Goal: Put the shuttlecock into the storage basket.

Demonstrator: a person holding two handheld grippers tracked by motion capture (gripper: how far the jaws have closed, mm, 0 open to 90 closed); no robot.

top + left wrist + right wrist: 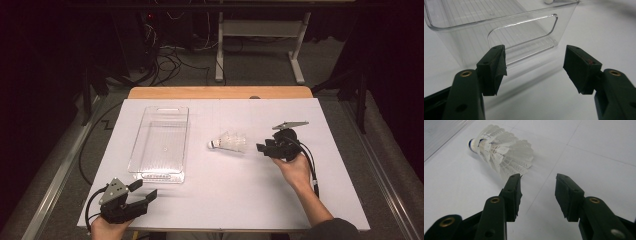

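A white feather shuttlecock [229, 141] lies on its side near the middle of the white table, cork end pointing left. My right gripper [261, 148] sits just right of it, jaws open with nothing between them. In the right gripper view the shuttlecock [501, 152] lies ahead and left of the gripper [537, 178], its feather skirt close to the left fingertip. My left gripper [145, 190] rests at the table's front left, open and empty. In the left gripper view this gripper [535, 62] faces the near end of a clear plastic bin [499, 22].
The clear rectangular bin [135, 160] stands empty on the left half of the table [225, 200], long side running front to back. A wooden edge [220, 92] shows behind the white surface. Cables and a desk frame [260, 30] lie on the floor beyond.
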